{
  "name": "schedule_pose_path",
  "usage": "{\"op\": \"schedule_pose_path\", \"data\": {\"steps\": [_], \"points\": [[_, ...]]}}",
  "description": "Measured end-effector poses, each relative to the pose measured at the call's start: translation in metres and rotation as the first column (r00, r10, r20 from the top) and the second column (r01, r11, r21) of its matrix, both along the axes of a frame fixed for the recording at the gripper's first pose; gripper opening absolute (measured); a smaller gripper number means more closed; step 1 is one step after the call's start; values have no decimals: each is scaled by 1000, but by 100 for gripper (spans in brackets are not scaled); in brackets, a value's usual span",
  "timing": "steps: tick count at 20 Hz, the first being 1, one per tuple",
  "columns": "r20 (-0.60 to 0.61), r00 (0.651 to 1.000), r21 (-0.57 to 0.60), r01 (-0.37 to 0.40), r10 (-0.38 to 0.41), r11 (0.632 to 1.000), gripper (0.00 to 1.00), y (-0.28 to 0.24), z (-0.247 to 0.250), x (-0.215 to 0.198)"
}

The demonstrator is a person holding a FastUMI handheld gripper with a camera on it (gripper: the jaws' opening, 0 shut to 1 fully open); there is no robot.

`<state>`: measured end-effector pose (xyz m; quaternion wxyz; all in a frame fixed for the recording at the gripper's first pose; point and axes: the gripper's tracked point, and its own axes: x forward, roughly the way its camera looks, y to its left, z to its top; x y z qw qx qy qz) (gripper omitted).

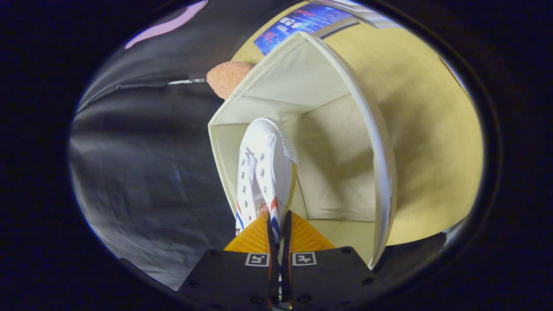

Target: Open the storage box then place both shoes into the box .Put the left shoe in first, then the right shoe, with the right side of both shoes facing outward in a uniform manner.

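Gripper [279, 224] clamping shoe [263, 172] over box [380, 172]

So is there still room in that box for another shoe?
Yes. The gripper is shut on a white shoe, which hugs one wall of the cream storage box. The box floor between shoe and opposite rim lies bare.

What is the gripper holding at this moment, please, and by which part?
The gripper is shut on the white shoe, pinching its collar edge near the heel, toe pointing into the storage box.
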<state>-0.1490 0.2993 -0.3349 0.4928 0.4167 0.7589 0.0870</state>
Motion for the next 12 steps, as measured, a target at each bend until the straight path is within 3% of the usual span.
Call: {"op": "schedule_pose_path", "data": {"steps": [9, 12], "points": [[-46, 997, -160, 58, -66, 985, 5, 15, -45, 8], [-22, 999, -236, 38, -44, 971, 5, 17, -55, 8]]}}
